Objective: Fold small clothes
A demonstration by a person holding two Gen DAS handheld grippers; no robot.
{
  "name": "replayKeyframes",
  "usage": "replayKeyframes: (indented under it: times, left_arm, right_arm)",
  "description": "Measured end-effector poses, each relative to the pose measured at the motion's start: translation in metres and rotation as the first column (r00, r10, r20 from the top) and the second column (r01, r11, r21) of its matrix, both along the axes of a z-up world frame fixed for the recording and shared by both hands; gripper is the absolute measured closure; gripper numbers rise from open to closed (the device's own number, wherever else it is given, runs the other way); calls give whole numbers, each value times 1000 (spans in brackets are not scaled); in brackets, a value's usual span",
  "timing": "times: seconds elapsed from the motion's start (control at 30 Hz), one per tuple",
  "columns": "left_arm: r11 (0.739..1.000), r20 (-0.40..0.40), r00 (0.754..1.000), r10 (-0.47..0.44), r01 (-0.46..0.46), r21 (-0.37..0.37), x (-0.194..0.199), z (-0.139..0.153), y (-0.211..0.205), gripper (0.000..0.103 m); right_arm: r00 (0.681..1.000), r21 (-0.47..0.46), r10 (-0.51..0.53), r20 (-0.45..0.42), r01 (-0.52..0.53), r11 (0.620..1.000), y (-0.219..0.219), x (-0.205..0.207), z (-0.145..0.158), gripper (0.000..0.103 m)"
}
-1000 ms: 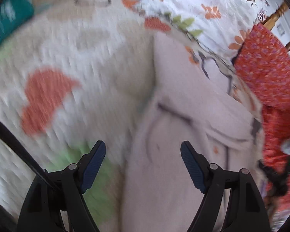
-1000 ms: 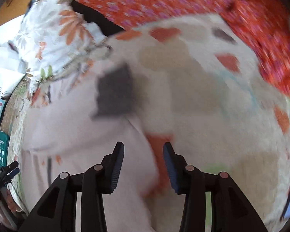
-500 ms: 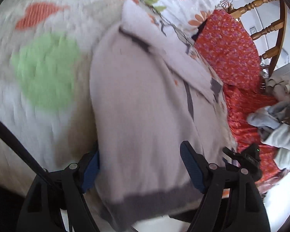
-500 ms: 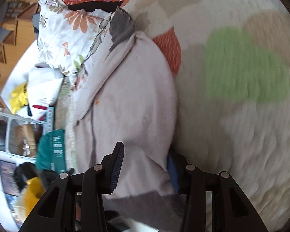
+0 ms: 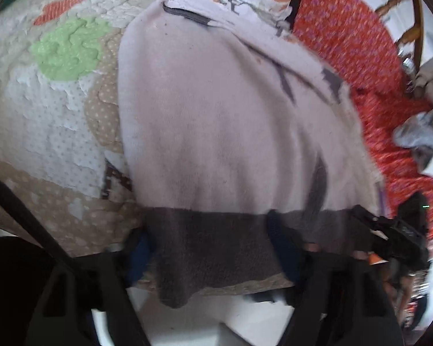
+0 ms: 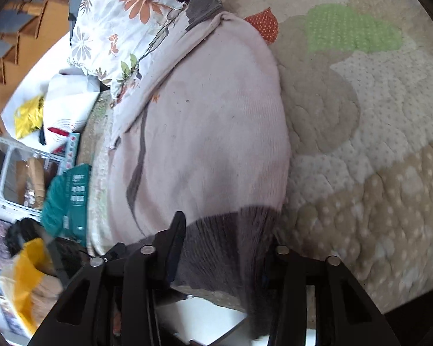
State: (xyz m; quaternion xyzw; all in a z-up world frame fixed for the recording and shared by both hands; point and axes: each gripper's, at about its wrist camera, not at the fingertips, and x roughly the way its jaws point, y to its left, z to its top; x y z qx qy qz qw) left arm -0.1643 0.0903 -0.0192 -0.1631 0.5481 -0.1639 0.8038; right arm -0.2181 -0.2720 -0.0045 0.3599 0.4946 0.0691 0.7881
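Note:
A pale pink garment [image 5: 216, 121] with a dark grey hem band [image 5: 210, 248] lies on a quilted bedspread [image 5: 49, 121]; its hem hangs over the near edge. My left gripper [image 5: 210, 253] is open, its fingers on either side of the grey band, partly hidden under the cloth. In the right wrist view the same garment [image 6: 205, 132] lies lengthwise, and my right gripper [image 6: 225, 248] is open astride the grey hem [image 6: 225, 248]. Its right finger is hidden under the cloth.
A floral pillow [image 6: 121, 28] and red patterned fabric [image 5: 360, 46] lie beyond the garment. A wooden chair [image 5: 410, 14] stands at the back right. A crumpled grey cloth [image 5: 424, 138] lies on the red fabric. Shelves and a teal box [image 6: 69, 196] stand left of the bed.
Both grippers have pulled back along the garment to its grey hem at the bed's near edge. The hem now lies between the fingers of each one.

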Motion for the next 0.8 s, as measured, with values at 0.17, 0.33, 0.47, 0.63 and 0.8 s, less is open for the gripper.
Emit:
replayKeyframes:
  times: [0.17, 0.33, 0.47, 0.63, 0.8]
  left_arm:
    - [998, -51, 998, 36, -39, -43, 15, 8, 26, 95]
    - [991, 3, 994, 108, -107, -86, 9, 40, 59, 96]
    - [993, 36, 995, 94, -91, -68, -18, 58, 73, 96]
    - [992, 1, 994, 107, -107, -62, -44, 45, 77, 96]
    - [985, -34, 989, 146, -148, -90, -35, 40, 84, 96]
  right_arm:
    - [1000, -43, -10, -17, 9, 999, 2, -3, 0, 92]
    - [999, -18, 34, 11, -34, 999, 5, -15, 12, 93]
    - [995, 34, 93, 26, -94, 995, 12, -42, 23, 94]
    - [992, 70, 129, -1, -128, 989, 24, -62, 18, 94]
    - [987, 58, 162, 1, -162, 985, 27, -51, 27, 93]
